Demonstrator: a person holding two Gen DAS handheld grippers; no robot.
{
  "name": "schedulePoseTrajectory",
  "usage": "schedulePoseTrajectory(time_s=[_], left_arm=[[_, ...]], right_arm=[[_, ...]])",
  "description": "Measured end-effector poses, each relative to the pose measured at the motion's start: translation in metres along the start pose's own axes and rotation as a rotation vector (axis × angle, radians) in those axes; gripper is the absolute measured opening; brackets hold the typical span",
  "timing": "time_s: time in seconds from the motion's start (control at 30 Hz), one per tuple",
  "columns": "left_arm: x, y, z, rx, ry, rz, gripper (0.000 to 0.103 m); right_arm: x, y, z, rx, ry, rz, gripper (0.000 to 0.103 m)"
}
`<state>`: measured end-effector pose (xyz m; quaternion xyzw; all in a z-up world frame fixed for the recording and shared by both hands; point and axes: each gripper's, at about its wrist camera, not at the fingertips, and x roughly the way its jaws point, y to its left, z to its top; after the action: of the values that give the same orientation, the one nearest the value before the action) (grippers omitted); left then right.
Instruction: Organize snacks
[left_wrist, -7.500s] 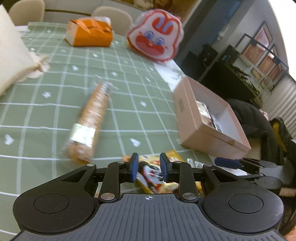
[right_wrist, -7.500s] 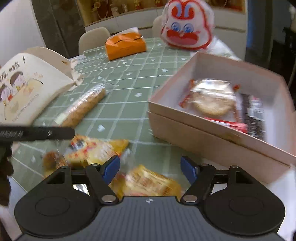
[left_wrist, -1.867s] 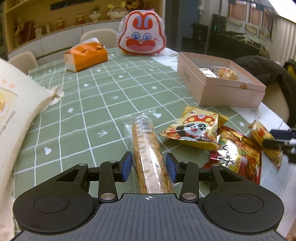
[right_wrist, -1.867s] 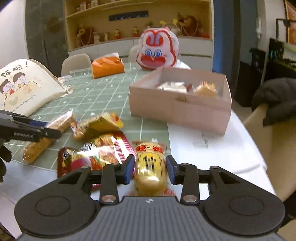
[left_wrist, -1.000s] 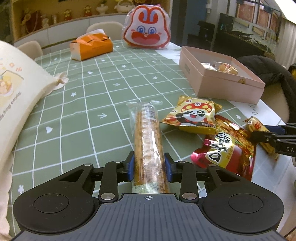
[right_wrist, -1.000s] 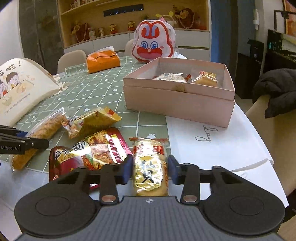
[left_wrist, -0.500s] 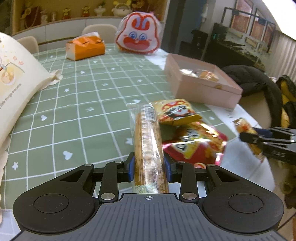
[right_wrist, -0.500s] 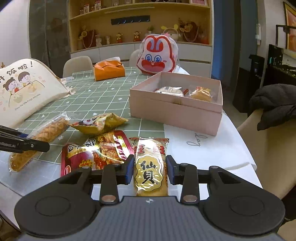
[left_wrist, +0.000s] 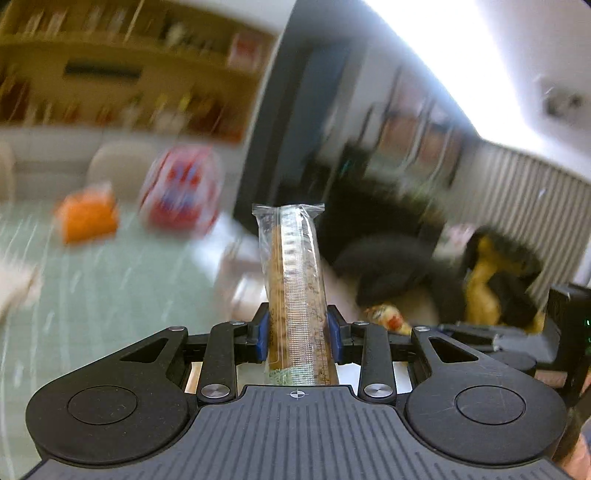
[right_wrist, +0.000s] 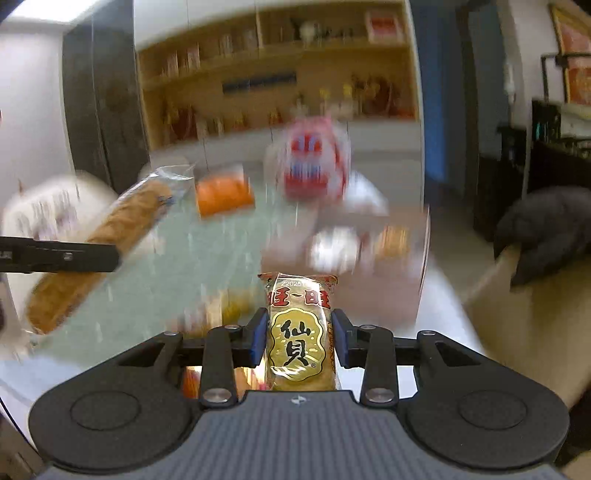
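Clear-wrapped, the long biscuit stick (left_wrist: 295, 291) is pinched between the blue pads of the left gripper (left_wrist: 296, 334) and juts forward above the green table (left_wrist: 110, 288). Only the right wrist view shows its full length from the side, while the right gripper (right_wrist: 298, 336) clamps a yellow rice cracker packet (right_wrist: 300, 332) above the table's near edge. Motion blur smears the pink box (right_wrist: 347, 254) and whatever lies inside it.

L gripper (left_wrist: 298, 334) jaws clamped w/ a biscuit sleeve (left_wrist: 295, 280) pointing 12 o'clock. R gripper (right_wrist: 299, 338) jaws pinch a rice-cracker pack (right_wrist: 300, 332); L gripper shows at its 9 o'clock.
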<state>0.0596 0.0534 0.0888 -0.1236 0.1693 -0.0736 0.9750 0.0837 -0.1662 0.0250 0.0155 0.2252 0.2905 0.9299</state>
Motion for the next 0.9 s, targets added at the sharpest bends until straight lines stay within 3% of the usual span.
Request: schedulePoseTrajectory(time_s=[0.13,0.27,0.4,0.47,0.53,0.63,0.77,0.9], left_arm=[[0.048,-0.019,0.052,0.034,-0.045,-0.030,0.036],[0.138,-0.014,0.073,-0.024,0.037,-0.055,0.036],[0.239,0.020,0.052,-0.196,0.132,-0.049,0.036],[0.284,0.031,0.028,-0.221,0.236,0.004,0.035],[0.315,0.041,0.009,-0.210,0.336,-0.006,0.033],[0.315,0.062,0.010,-0.255,0.296,-0.080,0.034],[0.280,0.078,0.037,-0.239,0.174,-0.070,0.034],[0.251,0.088,0.040,-0.168,0.216,-0.010,0.034]], right_arm=[[-0.020,-0.017,0.062,-0.014,-0.170,-0.033,0.036],[0.002,-0.034,0.105,-0.013,-0.181,-0.101,0.036],[0.042,-0.050,0.124,-0.009,-0.129,-0.168,0.036],[0.060,-0.058,0.126,-0.002,-0.104,-0.187,0.036],[0.079,-0.066,0.125,0.017,-0.070,-0.198,0.036],[0.111,-0.074,0.119,0.033,-0.005,-0.208,0.036],[0.149,-0.079,0.109,0.037,0.072,-0.208,0.037],[0.196,-0.079,0.094,0.061,0.204,-0.164,0.050]])
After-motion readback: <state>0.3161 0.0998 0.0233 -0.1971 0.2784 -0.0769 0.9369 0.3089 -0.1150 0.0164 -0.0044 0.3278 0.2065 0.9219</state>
